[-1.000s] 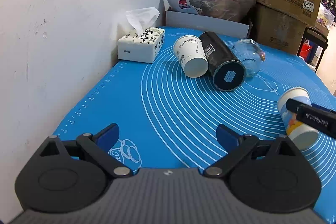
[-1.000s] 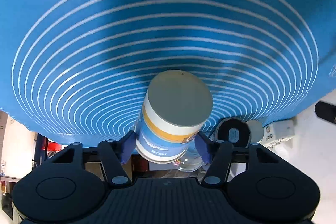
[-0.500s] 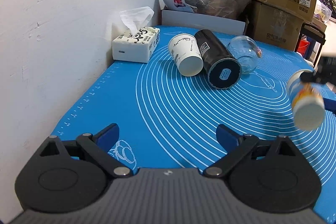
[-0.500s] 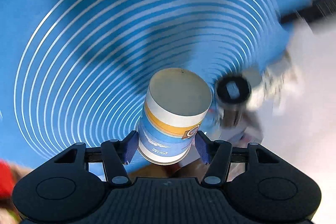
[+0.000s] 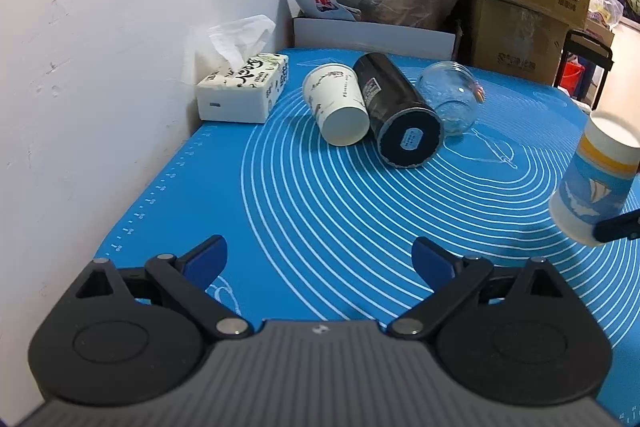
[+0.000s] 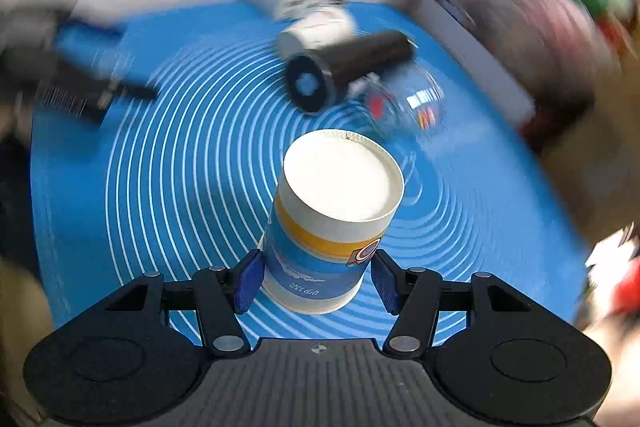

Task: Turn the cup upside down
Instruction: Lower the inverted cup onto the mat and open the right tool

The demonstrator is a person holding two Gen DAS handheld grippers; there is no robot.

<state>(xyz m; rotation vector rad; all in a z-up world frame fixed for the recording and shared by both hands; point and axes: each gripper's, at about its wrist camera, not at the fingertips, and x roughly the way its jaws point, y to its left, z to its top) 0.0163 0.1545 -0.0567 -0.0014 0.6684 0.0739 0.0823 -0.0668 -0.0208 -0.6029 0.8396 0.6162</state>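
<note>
Cup (image 6: pixel 336 223) held base-up in right gripper (image 6: pixel 316 281), fingers closed on its lower wall near the rim, above the blue mat (image 5: pixel 320 195). Flip apparently done; placement pending: lower rim flat, then release. Left gripper (image 5: pixel 318 261) wide open, empty.

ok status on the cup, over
Right gripper shut on blue paper cup, base up, above mat. Left gripper open, idle. Nothing beneath it.

On the mat (image 5: pixel 304 211), tissue box (image 5: pixel 244 91) leftmost, then paper cup (image 5: pixel 338 103), flask (image 5: pixel 400 107), jar (image 5: pixel 452 95) (all three lying down).
</note>
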